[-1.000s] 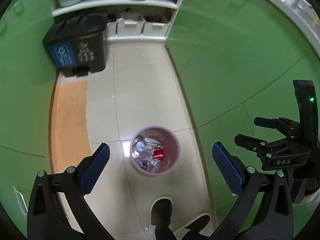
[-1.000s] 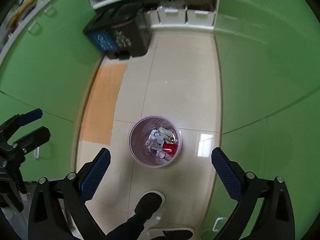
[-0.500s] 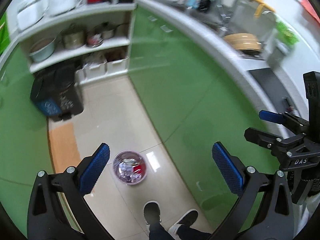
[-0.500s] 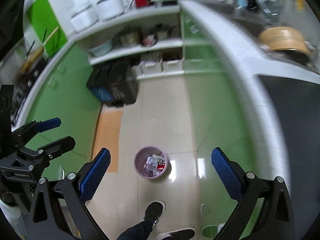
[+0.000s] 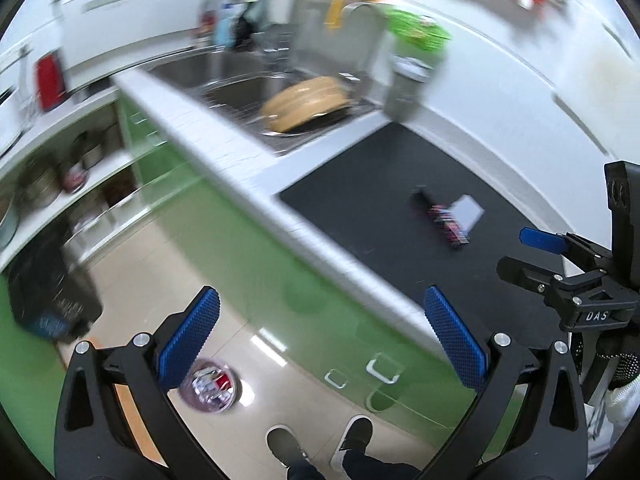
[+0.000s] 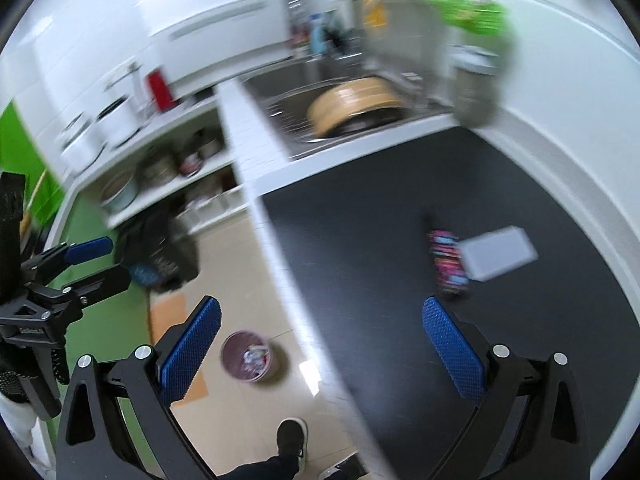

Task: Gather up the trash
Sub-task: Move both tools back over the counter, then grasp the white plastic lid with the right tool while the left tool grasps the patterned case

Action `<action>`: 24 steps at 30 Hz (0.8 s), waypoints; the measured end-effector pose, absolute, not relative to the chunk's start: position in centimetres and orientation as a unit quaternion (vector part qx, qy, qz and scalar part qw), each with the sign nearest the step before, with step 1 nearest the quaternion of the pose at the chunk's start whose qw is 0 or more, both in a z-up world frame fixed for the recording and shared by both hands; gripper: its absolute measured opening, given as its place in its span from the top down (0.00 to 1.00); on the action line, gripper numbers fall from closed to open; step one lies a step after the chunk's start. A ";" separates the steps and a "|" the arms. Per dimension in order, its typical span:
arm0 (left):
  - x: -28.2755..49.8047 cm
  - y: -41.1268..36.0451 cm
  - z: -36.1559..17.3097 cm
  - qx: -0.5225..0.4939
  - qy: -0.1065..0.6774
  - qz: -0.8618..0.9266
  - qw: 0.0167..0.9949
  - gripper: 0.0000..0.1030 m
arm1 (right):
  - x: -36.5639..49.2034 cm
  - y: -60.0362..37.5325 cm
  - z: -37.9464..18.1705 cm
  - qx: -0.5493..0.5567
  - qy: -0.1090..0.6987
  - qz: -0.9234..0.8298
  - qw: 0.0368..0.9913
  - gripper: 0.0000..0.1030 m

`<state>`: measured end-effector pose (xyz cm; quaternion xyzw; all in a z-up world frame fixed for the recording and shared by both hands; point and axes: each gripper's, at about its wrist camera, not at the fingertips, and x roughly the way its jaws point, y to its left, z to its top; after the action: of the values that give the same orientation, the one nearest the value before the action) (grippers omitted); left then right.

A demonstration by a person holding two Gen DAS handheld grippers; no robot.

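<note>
I have both grippers raised over the edge of the black mat (image 6: 400, 240) on the counter, and I take that mat as my landmark. My left gripper (image 5: 316, 332) is spread wide with nothing between its blue pads (image 5: 454, 336); it hangs just off the mat's near edge, above the green cabinet fronts (image 5: 248, 240). My right gripper (image 6: 320, 344) is equally wide and empty, with its right pad over the mat and its left pad out over the floor.

On the mat, toward its far right side, lies a colourful wrapper (image 6: 448, 264), touching a pale flat card (image 6: 496, 252) just to its right. Both are blurred, so I cannot read what they are. The same pair shows in the left view as the wrapper (image 5: 444, 220) and card (image 5: 466, 210).

Down on the floor, left of the mat, stands the pink bin (image 6: 246, 356) with trash in it. Beyond the mat is the sink (image 6: 340, 104), holding a round wooden board (image 6: 356, 100).
</note>
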<state>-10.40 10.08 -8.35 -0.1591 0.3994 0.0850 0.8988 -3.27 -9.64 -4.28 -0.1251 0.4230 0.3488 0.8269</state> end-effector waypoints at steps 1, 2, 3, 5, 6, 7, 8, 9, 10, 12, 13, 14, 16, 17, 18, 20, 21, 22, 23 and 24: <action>-9.5 9.3 -8.0 -0.153 0.401 0.074 0.900 0.03 | -2.8 -10.9 -3.9 -0.117 0.423 0.338 0.833 0.06; -8.8 8.6 -7.8 -0.147 0.402 0.066 0.901 0.03 | -2.4 -12.1 -3.5 -0.110 0.421 0.326 0.839 0.06; -7.8 7.8 -7.4 -0.140 0.403 0.055 0.903 0.03 | -1.9 -13.3 -3.2 -0.104 0.420 0.316 0.845 0.06; -6.2 6.2 -6.8 -0.129 0.406 0.039 0.904 0.03 | -0.9 -15.2 -2.8 -0.095 0.419 0.299 0.852 0.06; -5.5 5.8 -6.7 -0.127 0.408 0.034 0.904 0.03 | -0.4 -16.2 -2.6 -0.091 0.419 0.291 0.855 0.06; -4.6 5.1 -6.5 -0.122 0.410 0.029 0.904 0.03 | 0.3 -16.9 -2.4 -0.086 0.420 0.285 0.857 0.06; -3.7 4.5 -6.2 -0.116 0.411 0.024 0.904 0.03 | 0.8 -17.6 -2.3 -0.082 0.421 0.281 0.858 0.06; -3.1 3.9 -6.1 -0.112 0.413 0.020 0.904 0.03 | 1.4 -18.2 -2.1 -0.080 0.421 0.277 0.860 0.06; -2.4 3.5 -6.1 -0.108 0.415 0.019 0.903 0.03 | 2.1 -18.8 -2.1 -0.079 0.422 0.272 0.861 0.06; -1.1 2.5 -6.2 -0.107 0.419 0.013 0.901 0.03 | 3.4 -19.8 -2.2 -0.078 0.427 0.266 0.861 0.06; -0.6 2.2 -6.3 -0.106 0.421 0.012 0.901 0.03 | 4.1 -20.2 -2.3 -0.077 0.429 0.263 0.861 0.06; 0.0 1.8 -6.4 -0.104 0.422 0.011 0.900 0.03 | 4.9 -20.5 -2.4 -0.076 0.431 0.262 0.860 0.06; 1.7 0.9 -6.9 -0.105 0.428 0.012 0.898 0.03 | 6.5 -20.9 -2.8 -0.077 0.435 0.263 0.858 0.06; 2.3 0.7 -7.1 -0.108 0.430 0.013 0.896 0.03 | 6.9 -21.0 -3.0 -0.079 0.436 0.264 0.857 0.06; 3.0 0.3 -7.4 -0.108 0.433 0.015 0.895 0.03 | 7.8 -21.0 -3.3 -0.083 0.440 0.268 0.853 0.06; 4.4 -0.2 -7.9 -0.108 0.437 0.021 0.893 0.03 | 9.0 -21.0 -3.8 -0.090 0.445 0.273 0.848 0.06; 5.2 -0.4 -8.2 -0.110 0.439 0.023 0.891 0.03 | 9.8 -20.9 -4.1 -0.094 0.447 0.276 0.845 0.06; 6.0 -0.7 -8.5 -0.111 0.441 0.027 0.890 0.03 | 10.6 -20.8 -4.4 -0.096 0.451 0.282 0.841 0.06; 6.6 -0.8 -8.8 -0.111 0.443 0.031 0.889 0.03 | 11.1 -20.7 -4.7 -0.099 0.453 0.285 0.839 0.06; 7.4 -1.0 -9.2 -0.113 0.448 0.036 0.886 0.03 | 12.0 -20.6 -5.1 -0.107 0.456 0.292 0.834 0.06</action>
<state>7.36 -0.97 -9.17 -0.1126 0.4477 0.0355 0.8863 11.97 -20.58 -5.14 -0.1071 0.4558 0.2919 0.8340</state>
